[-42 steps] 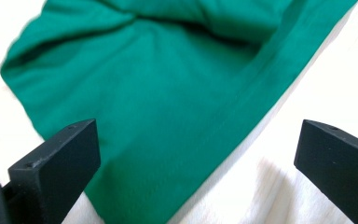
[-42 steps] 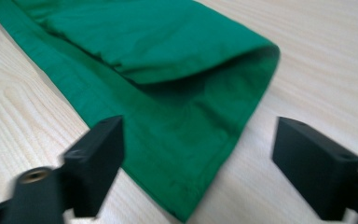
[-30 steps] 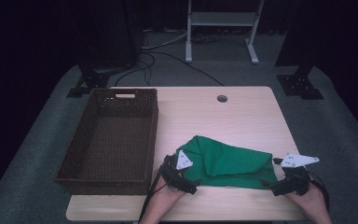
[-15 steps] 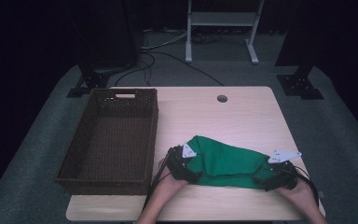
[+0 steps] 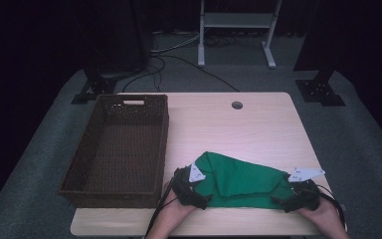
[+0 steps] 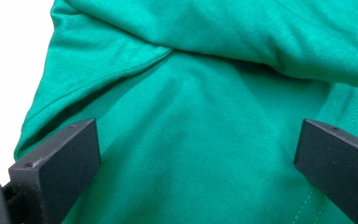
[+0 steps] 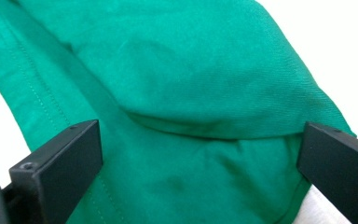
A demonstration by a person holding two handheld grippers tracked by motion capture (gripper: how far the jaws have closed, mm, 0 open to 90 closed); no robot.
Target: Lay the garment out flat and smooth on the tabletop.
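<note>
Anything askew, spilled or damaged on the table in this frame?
Nothing stands out. The green cloth lies loosely folded and creased near the table's front edge, both grippers open at its ends. The wicker basket sits square and empty beside it.

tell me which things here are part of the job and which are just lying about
In the job:
green cloth, folded on the table
left gripper, open over the cloth
right gripper, open over the cloth

Just lying about:
brown wicker basket, empty, left of the cloth
cables on the floor behind
</note>
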